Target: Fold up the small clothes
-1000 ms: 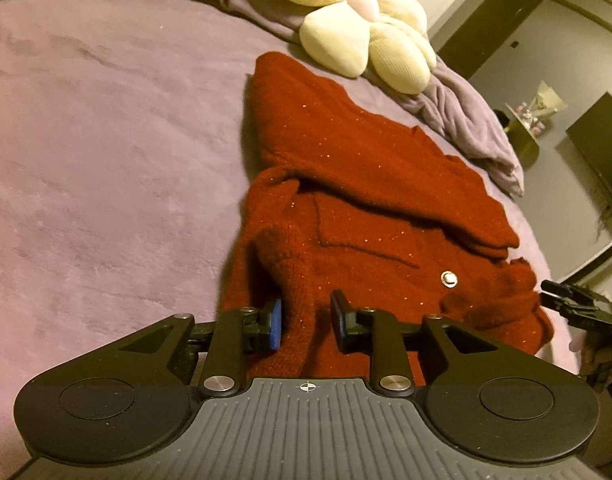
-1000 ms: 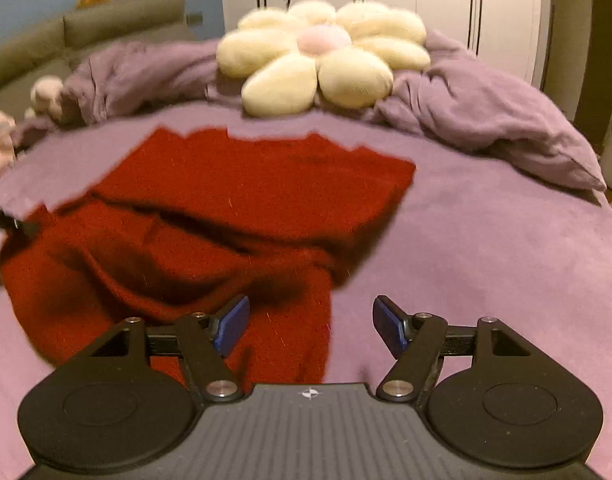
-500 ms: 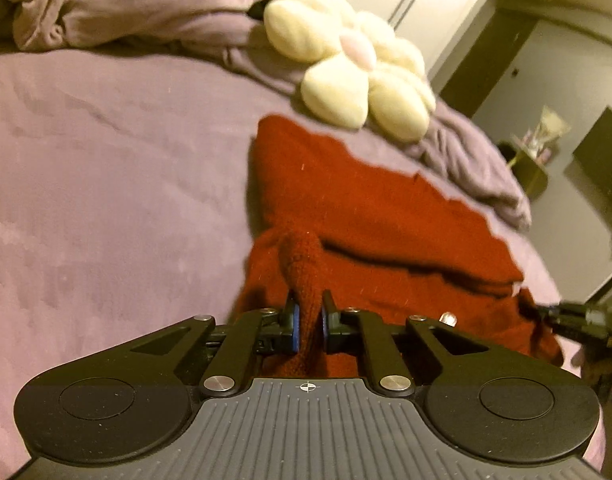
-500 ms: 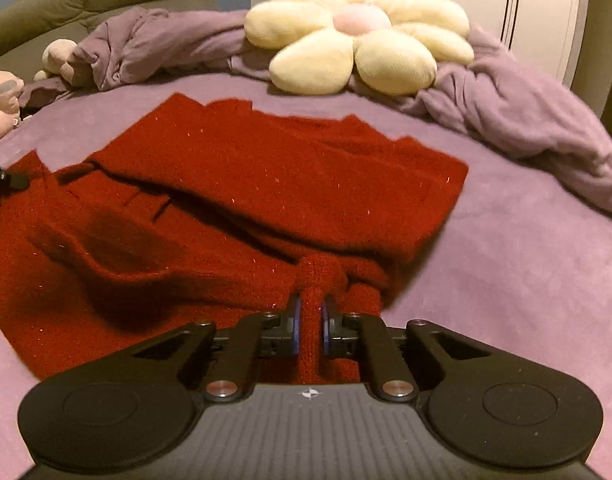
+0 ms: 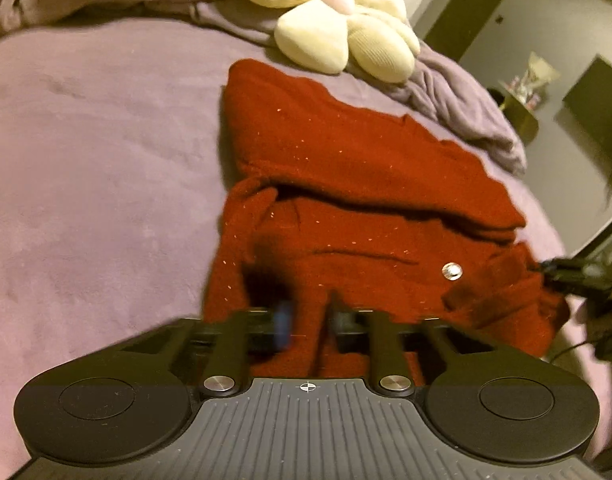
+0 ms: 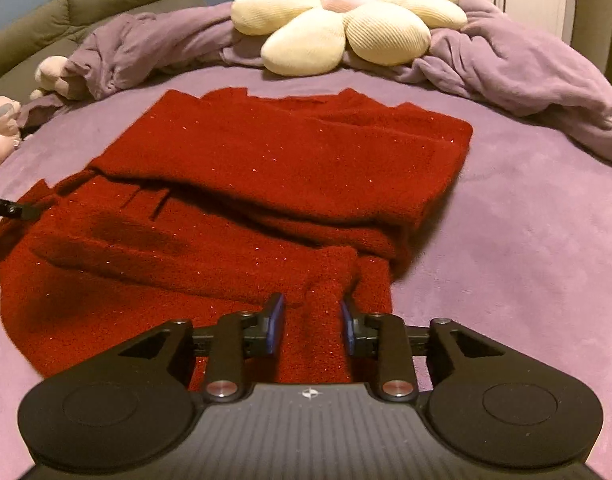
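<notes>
A red knit cardigan [image 5: 365,184] with a silver button [image 5: 452,271] lies partly folded on a purple bed; it also shows in the right wrist view [image 6: 274,168]. My left gripper [image 5: 307,320] is open over its near hem, with the fabric loose between the blurred fingers. My right gripper [image 6: 311,320] is open at the other near corner, a ridge of red fabric standing between its pads without being pinched. The right gripper's tip [image 5: 565,272] shows at the cardigan's right edge in the left wrist view; the left gripper's tip [image 6: 10,210] shows at the left edge in the right wrist view.
A cream flower-shaped cushion [image 6: 345,12] and a rumpled purple blanket [image 6: 525,68] lie at the head of the bed. Plush toys [image 6: 2,120] sit at far left. The bed's edge [image 5: 577,248] and a dark cabinet lie right.
Half a second ago both grippers were shut on pinches of the cardigan's hem. Both have since opened and let the fabric go; the left view has lowered toward the garment.
</notes>
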`<state>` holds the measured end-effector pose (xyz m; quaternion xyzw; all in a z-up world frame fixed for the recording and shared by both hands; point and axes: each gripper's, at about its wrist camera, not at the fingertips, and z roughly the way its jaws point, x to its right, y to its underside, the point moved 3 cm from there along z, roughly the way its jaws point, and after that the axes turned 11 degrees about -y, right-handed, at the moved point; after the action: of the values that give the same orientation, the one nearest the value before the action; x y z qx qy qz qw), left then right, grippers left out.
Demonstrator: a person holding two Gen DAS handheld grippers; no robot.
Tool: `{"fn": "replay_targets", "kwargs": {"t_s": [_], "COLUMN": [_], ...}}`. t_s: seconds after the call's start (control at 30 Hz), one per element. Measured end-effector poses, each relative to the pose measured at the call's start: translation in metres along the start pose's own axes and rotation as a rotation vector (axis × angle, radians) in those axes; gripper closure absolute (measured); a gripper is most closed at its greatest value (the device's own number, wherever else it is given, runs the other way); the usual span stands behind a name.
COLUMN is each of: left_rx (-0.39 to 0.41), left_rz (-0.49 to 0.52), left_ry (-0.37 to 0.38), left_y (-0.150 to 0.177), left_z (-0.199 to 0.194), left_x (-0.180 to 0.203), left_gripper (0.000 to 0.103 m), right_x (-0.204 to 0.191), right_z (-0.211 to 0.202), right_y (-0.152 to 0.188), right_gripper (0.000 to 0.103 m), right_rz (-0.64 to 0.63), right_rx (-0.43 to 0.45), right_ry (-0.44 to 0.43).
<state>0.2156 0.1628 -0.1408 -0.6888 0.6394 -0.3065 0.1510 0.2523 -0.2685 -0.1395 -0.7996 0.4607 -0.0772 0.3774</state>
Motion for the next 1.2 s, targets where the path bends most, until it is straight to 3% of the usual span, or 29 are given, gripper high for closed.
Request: {"fn": "replay_targets", "kwargs": {"t_s": [0.13, 0.27, 0.33, 0.4, 0.5, 0.63, 0.67, 0.7, 0.73, 0.8, 0.83, 0.93, 0.97, 1.0, 1.03, 1.07, 1.1, 1.2], "left_rx": [0.07, 0.246, 0.337, 0.377, 0.33, 0.117, 0.07, 0.048, 0.052, 0.055, 0.038, -0.004, -0.004, -0.001, 0.004, 0.016, 0.033, 0.105], "left_rz": [-0.011, -0.057, -0.044, -0.033, -0.048, -0.094, -0.104, -0.115, -0.126, -0.146, -0.162, -0.173, -0.159, -0.141, -0.126, -0.114, -0.1, -0.063], "left_ry": [-0.014, 0.041, 0.004, -0.03, -0.099, -0.137, -0.141, -0.141, -0.135, -0.103, -0.083, -0.03, -0.038, -0.042, -0.043, -0.047, -0.051, -0.057], "left_y": [-0.006, -0.038, -0.06, -0.083, -0.103, -0.095, -0.09, -0.085, -0.079, -0.071, -0.068, -0.062, -0.061, -0.058, -0.059, -0.058, -0.06, -0.067], "left_z": [-0.022, -0.074, -0.089, -0.085, -0.046, 0.028, 0.039, 0.047, 0.049, 0.05, 0.05, 0.052, 0.053, 0.053, 0.052, 0.049, 0.047, 0.024], "left_x": [0.002, 0.004, 0.008, 0.009, 0.003, -0.011, -0.014, -0.017, -0.02, -0.027, -0.03, -0.033, -0.033, -0.031, -0.027, -0.024, -0.02, -0.008], "left_gripper": [0.092, 0.092, 0.092, 0.092, 0.092, 0.089, 0.084, 0.073, 0.061, 0.049, 0.048, 0.04, 0.043, 0.054, 0.071, 0.075, 0.085, 0.089], "right_x": [-0.015, -0.023, -0.02, -0.009, 0.013, 0.042, 0.045, 0.046, 0.046, 0.045, 0.045, 0.042, 0.04, 0.038, 0.035, 0.032, 0.029, 0.015], "right_z": [-0.015, -0.058, -0.071, -0.074, -0.053, -0.007, 0.001, 0.005, 0.006, 0.006, 0.006, 0.008, 0.007, 0.007, 0.006, 0.005, 0.002, -0.008], "right_y": [-0.004, -0.027, -0.043, -0.058, -0.07, -0.062, -0.059, -0.056, -0.052, -0.05, -0.05, -0.051, -0.05, -0.05, -0.05, -0.049, -0.049, -0.048], "right_gripper": [0.095, 0.095, 0.095, 0.095, 0.095, 0.093, 0.093, 0.084, 0.076, 0.062, 0.057, 0.056, 0.057, 0.062, 0.075, 0.084, 0.095, 0.095], "right_rz": [-0.051, -0.046, -0.049, -0.012, 0.046, 0.146, 0.158, 0.161, 0.16, 0.157, 0.156, 0.132, 0.122, 0.11, 0.096, 0.082, 0.072, 0.008], "right_rx": [0.049, 0.226, 0.306, 0.355, 0.341, 0.206, 0.178, 0.172, 0.176, 0.185, 0.187, 0.168, 0.16, 0.153, 0.149, 0.151, 0.153, 0.153], "right_ry": [0.044, 0.032, 0.089, 0.13, 0.219, 0.222, 0.227, 0.223, 0.215, 0.191, 0.168, 0.151, 0.162, 0.183, 0.2, 0.218, 0.213, 0.26]}}
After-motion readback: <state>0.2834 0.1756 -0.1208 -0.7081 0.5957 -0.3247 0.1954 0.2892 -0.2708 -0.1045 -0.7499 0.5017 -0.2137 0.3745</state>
